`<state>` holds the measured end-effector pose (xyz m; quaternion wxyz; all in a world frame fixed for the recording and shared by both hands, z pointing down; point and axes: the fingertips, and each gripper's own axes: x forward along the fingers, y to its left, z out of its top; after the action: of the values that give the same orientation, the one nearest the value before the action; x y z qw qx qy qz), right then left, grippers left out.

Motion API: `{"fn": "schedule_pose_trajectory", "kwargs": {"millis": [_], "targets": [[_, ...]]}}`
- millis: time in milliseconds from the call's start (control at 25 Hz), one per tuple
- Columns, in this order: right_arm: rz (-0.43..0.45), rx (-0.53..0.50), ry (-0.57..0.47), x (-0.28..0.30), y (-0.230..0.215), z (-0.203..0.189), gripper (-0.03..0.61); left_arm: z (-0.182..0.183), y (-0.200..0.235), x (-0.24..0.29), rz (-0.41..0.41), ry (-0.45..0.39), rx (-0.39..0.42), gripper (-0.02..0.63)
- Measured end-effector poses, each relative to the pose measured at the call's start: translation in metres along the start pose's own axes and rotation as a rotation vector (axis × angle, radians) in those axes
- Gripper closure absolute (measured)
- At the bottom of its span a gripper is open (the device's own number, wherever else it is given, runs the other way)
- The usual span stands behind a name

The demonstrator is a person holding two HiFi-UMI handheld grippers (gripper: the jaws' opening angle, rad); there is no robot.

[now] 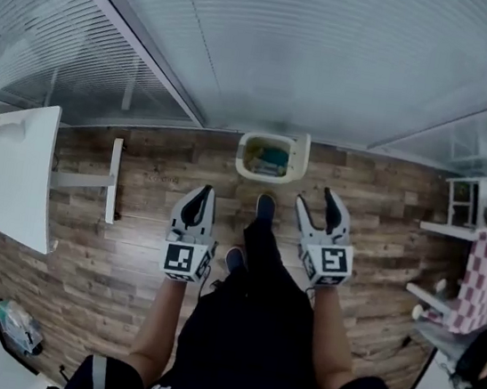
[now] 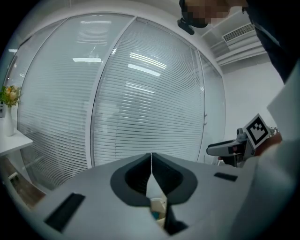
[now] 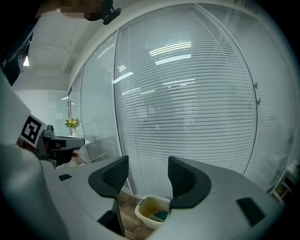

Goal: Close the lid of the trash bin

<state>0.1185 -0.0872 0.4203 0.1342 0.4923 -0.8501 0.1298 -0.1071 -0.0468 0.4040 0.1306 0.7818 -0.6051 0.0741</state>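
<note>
My left tool (image 1: 199, 194) hangs just short of the trash bin (image 1: 271, 159), jaws pressed together on nothing; my right tool (image 1: 316, 201), level with it, has its jaws apart and empty. The trash bin stands open on the wooden floor (image 1: 128, 249), rubbish inside, with the blinds (image 1: 290, 52) right behind it

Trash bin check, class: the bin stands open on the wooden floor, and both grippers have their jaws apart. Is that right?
Not quite. The trash bin does stand open on the wooden floor, and the right gripper has its jaws apart, but the left gripper has its jaws together; the left gripper view shows this.
</note>
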Motion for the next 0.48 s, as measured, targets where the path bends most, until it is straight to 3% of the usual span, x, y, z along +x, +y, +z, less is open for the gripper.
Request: {"fn": "schedule_pose_trajectory", "kwargs": {"millis": [480], "targets": [[0.015, -0.031, 0.06, 0.073, -0.039, -0.037, 0.336, -0.035, 0.025, 0.065, 0.026, 0.021, 0.014, 0.606]]}}
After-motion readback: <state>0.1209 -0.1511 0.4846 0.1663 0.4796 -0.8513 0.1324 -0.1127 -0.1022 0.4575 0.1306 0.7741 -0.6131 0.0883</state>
